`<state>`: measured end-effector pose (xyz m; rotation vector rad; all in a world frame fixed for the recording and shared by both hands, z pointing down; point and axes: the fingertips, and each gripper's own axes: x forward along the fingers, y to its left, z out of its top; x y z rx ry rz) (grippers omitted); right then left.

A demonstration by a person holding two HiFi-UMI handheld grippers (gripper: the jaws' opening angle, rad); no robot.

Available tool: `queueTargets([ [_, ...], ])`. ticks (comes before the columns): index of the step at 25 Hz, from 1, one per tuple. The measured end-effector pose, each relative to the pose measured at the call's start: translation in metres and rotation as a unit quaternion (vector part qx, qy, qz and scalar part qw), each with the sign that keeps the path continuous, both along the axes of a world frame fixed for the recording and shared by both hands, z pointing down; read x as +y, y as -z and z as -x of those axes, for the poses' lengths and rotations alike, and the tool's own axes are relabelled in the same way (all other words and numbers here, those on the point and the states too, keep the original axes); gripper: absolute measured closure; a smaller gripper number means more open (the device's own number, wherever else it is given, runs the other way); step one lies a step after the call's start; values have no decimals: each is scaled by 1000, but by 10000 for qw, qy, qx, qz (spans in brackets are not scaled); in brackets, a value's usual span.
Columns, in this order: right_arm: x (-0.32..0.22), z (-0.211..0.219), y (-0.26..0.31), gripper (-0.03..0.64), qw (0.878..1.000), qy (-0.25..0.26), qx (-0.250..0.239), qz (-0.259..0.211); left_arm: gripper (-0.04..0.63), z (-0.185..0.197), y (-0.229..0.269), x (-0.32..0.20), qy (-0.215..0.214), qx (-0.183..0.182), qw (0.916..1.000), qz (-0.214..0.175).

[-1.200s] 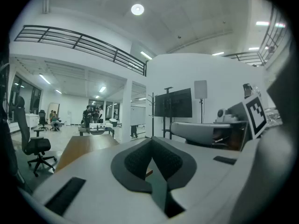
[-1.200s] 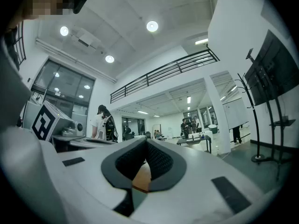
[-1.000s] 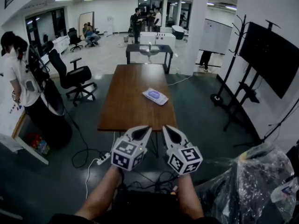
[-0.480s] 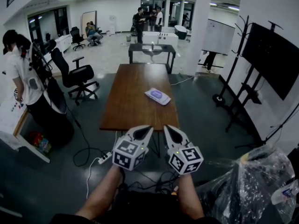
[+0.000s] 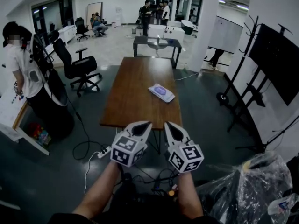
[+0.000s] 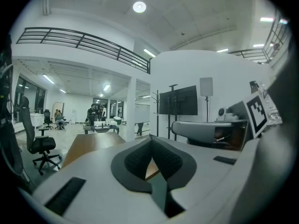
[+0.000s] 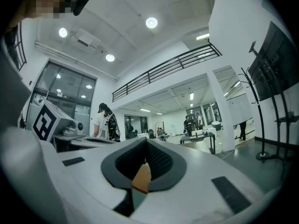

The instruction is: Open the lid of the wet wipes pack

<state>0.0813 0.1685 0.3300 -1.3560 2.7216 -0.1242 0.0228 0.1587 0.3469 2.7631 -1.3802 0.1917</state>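
Wooden table (image 5: 133,101) fills the middle of the head view. One wet wipes pack (image 5: 161,92) lies flat on its right half, long axis slanting toward the near right edge, well ahead of the two claws. The right gripper (image 5: 170,127) is nearer than the left gripper (image 5: 141,126). The left gripper view shows jaws clenched on nothing, the pack unseen. The right gripper view shows the same, clenched and empty.

Brown wood worktop (image 5: 133,97) just past the right gripper (image 5: 168,125). One wet wipes pack (image 5: 161,92) lies flat on it, well ahead of that gripper, near the right edge.
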Motion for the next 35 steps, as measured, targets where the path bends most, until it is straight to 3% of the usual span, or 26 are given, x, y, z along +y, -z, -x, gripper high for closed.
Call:
queueTargets([
  [9,-72,17,-15,606,9995,-220,118,192,589,21,-12,-79,-152,91,9997,167],
  [21,-186,36,-24,606,9952,-853,206,439,589,44,-34,-200,-715,59,9962,495],
  [35,-272,38,-48,606,9903,-1074,256,844,589,49,-74,-280,-873,39,9906,1050],
])
